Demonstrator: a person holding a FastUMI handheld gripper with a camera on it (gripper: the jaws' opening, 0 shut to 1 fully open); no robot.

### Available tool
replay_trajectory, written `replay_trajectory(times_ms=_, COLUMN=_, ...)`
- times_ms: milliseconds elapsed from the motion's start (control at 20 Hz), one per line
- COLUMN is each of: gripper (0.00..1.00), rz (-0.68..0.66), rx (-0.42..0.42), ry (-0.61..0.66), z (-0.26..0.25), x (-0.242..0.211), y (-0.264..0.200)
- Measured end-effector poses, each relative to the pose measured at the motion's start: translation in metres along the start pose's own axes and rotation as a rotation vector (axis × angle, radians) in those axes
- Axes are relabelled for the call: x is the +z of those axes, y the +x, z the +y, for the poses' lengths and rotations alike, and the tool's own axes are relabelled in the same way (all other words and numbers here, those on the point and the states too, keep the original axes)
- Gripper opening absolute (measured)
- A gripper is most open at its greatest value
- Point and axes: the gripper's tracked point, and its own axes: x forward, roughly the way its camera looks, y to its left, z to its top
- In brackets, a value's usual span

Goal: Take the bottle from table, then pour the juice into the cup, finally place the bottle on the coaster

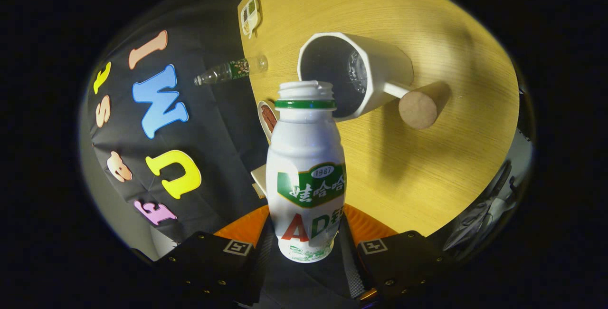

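Taking the white octagonal cup with the cork-ended handle (354, 73) as landmark, from left to right: a small clear plastic bottle (231, 70) lies on its side well to the cup's left, at the edge of the round wooden table (427, 171). Next, the white plastic juice bottle with green collar and open neck (305, 171) is carried tilted, its mouth touching or just short of the cup's rim, evidently so the juice will run into the cup. The gripper (306, 245) is clenched on this bottle: both fingers press its lower body, which stands between them. Pouring appears in hand; no stream is visible.
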Motion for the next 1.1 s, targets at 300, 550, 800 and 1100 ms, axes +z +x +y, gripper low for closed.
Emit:
replay_trajectory(times_ms=300, gripper=0.68, rz=-0.122, rx=-0.038, ry=-0.242, z=-0.019, x=0.018, y=0.005)
replay_trajectory(times_ms=550, gripper=0.68, rz=-0.234, rx=-0.067, ry=-0.443, z=-0.027, x=0.032, y=0.011)
replay_trajectory(times_ms=800, gripper=0.67, rz=-0.314, rx=-0.103, ry=-0.714, z=-0.024, x=0.026, y=0.023)
replay_trajectory(times_ms=1100, gripper=0.68, rz=-0.374, rx=-0.121, ry=-0.959, z=-0.006, x=0.009, y=0.036)
